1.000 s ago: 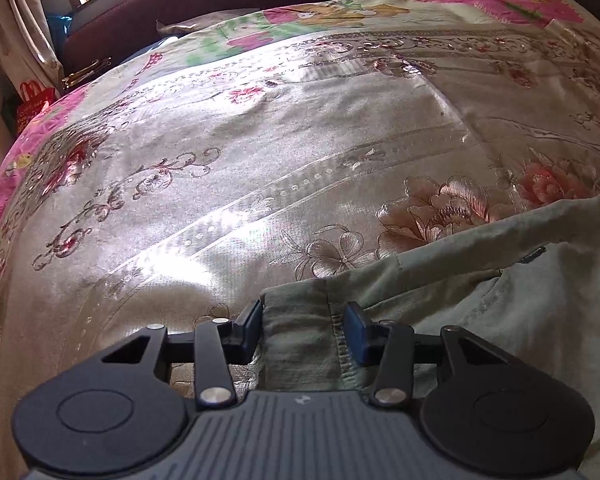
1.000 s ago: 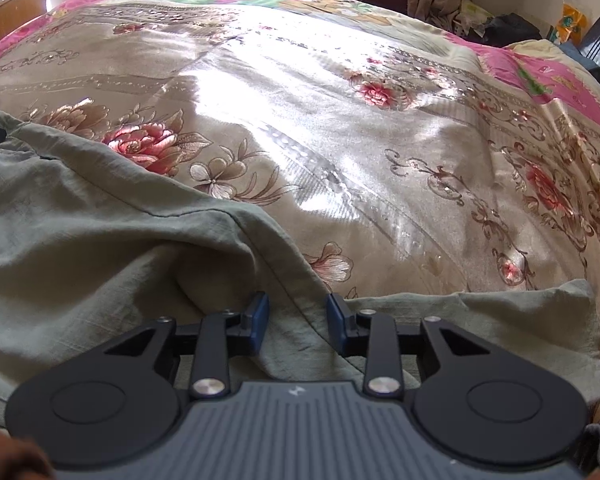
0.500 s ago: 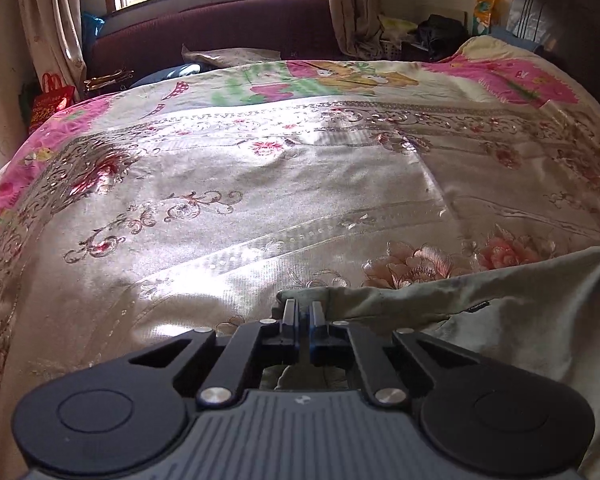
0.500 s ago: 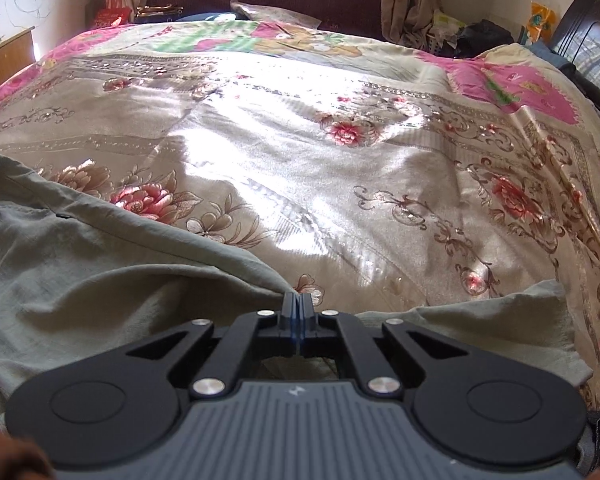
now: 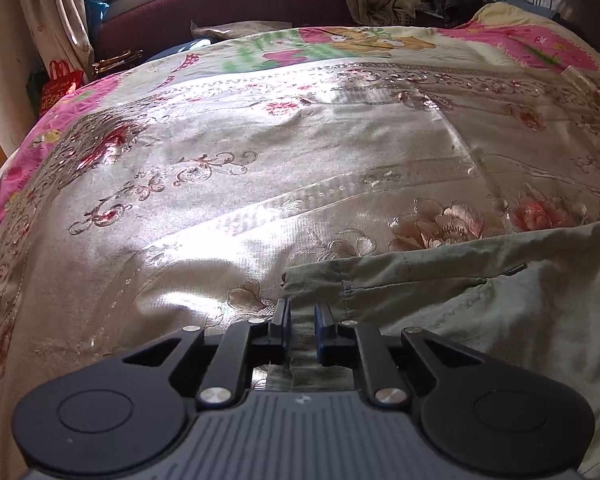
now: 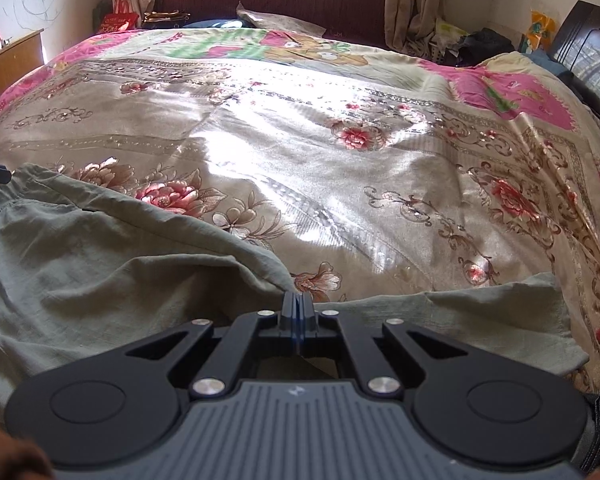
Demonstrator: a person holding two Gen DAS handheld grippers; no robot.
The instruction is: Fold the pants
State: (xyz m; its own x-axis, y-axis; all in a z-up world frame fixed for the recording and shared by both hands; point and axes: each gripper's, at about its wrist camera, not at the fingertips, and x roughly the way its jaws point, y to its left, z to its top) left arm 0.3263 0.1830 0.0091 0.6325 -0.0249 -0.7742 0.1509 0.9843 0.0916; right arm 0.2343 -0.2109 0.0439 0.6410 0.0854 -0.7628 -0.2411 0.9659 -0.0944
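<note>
1. the pants [image 6: 100, 264] lie on the bed [image 6: 300, 152], a soft grey-green heap at the near edge of the shiny flowered bedspread, with the rest of the bed bare beyond them.
2. the left claw [image 5: 302, 322] has its fingers a little apart, straddling the elastic waistband [image 5: 320, 276] at the pants' left end. cloth runs between the blue pads, but they do not look pressed onto it, so i judge this side is not gripping.
3. the right claw [image 6: 298, 312] is pressed together on a raised fold of the pants, near where the two legs seem to part, though the claw body hides the exact spot. from that pinch one ridge of cloth runs back towards the waistband and a flatter leg [image 6: 500, 320] stretches off to the right.
4. the cloth looks thin, light and limp. it will sag and crease wherever it is not held, and it has no stiffness to carry a fold by itself.
5. the satin bedspread looks slick, so the pants should slide over it easily when pulled, and may also drift after being laid down.
6. the best places to hold are the thick ones: the stitched waistband corner and the leg hems. a pinch there takes all the layers and spreads the load, whereas a pinch in the middle of a panel lifts only a peak.
7. the main risk is catching the bedspread along with the pants.
</note>
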